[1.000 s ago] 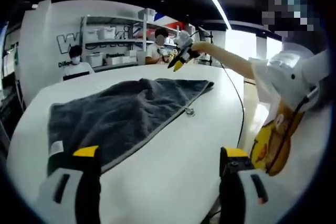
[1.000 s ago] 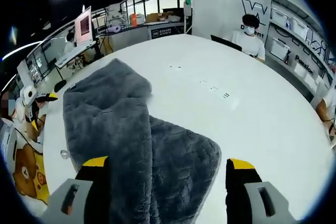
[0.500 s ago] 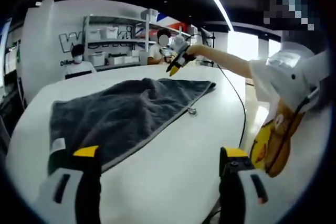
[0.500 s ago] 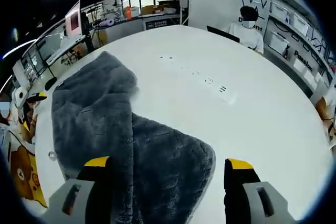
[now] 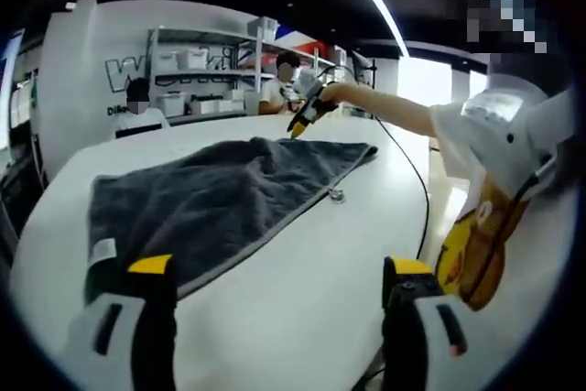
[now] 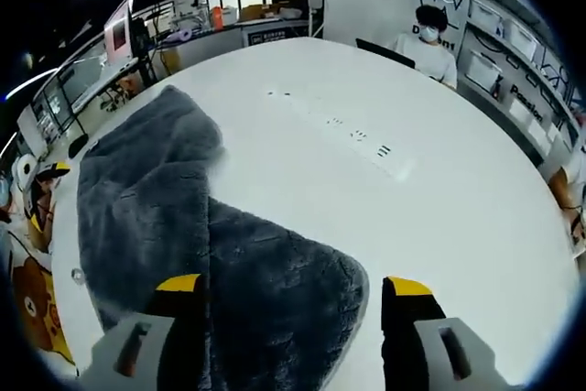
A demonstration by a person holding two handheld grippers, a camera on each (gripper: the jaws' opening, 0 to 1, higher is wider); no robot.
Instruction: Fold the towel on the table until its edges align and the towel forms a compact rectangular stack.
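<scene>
— Lying flat on the big white table (image 6: 439, 190), the gray towel (image 6: 165, 217) waits, one end humped.
— Both claws, left gripper (image 5: 270, 281) and right gripper (image 6: 284, 295), gape wide and hold nothing. Pinch corners together, I think.

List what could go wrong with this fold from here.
The gray towel lies rumpled, one part lapped over another, so pinching through the overlap may grab two layers and skew the edges. Both the right gripper and left gripper are open and off the cloth; the near corner could slip a shallow pinch.
</scene>
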